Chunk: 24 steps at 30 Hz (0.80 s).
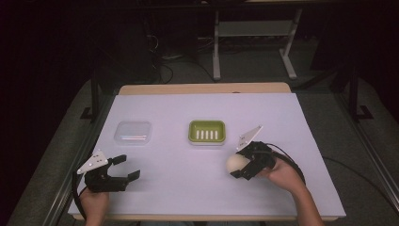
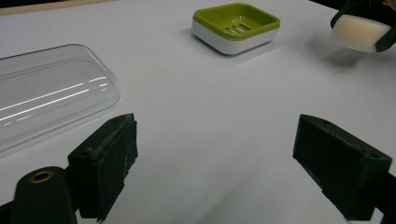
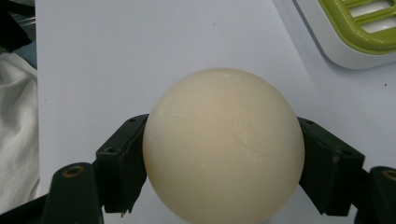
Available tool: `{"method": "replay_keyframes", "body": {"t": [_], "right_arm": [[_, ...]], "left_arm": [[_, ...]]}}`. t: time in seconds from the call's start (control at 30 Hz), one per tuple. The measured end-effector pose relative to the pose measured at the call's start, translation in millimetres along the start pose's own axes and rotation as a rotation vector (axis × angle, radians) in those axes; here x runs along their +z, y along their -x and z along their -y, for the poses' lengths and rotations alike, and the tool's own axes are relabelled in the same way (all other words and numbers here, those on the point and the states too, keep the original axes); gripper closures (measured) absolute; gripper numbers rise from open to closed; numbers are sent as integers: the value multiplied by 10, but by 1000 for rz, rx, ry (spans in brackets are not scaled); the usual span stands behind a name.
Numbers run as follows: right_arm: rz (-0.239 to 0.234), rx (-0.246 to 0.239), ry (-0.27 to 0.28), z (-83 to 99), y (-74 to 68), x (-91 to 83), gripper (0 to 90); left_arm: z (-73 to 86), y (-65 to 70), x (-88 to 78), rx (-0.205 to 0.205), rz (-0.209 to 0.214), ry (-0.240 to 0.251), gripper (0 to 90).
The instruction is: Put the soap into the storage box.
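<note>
A round cream soap bar (image 1: 236, 163) (image 3: 223, 144) is clamped between the jaws of my right gripper (image 1: 242, 165) (image 3: 223, 158), held just above the white table cover right of centre. In the left gripper view the soap (image 2: 359, 31) hangs at the top right. A green and white soap dish (image 1: 207, 132) (image 2: 236, 25) (image 3: 359, 28) stands at the table's middle, apart from the soap. A clear plastic lid (image 1: 133, 132) (image 2: 46, 93) lies to the dish's left. My left gripper (image 1: 126, 166) (image 2: 215, 168) rests at the near left, open, jaws wide with nothing between them.
The white cover (image 1: 188, 188) spans the wooden table, whose far edge (image 1: 202, 88) shows as a tan strip. Dark floor, cables and a metal stand (image 1: 216, 47) lie beyond. A white cloth (image 3: 16, 130) shows at the left of the right gripper view.
</note>
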State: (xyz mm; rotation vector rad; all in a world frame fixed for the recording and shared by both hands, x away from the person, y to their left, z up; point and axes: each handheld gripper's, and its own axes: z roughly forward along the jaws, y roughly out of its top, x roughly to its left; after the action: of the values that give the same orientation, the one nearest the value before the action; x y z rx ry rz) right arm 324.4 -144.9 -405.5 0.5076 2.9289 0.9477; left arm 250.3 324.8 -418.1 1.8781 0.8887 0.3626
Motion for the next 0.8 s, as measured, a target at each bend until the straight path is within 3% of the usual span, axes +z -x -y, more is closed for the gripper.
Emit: {"method": "replay_keyframes", "body": {"t": [0.8], "right_arm": [[-22, -17, 20, -240, 135, -53, 242]], "left_arm": [[-2, -11, -1, -1, -2, 3, 132]]}}
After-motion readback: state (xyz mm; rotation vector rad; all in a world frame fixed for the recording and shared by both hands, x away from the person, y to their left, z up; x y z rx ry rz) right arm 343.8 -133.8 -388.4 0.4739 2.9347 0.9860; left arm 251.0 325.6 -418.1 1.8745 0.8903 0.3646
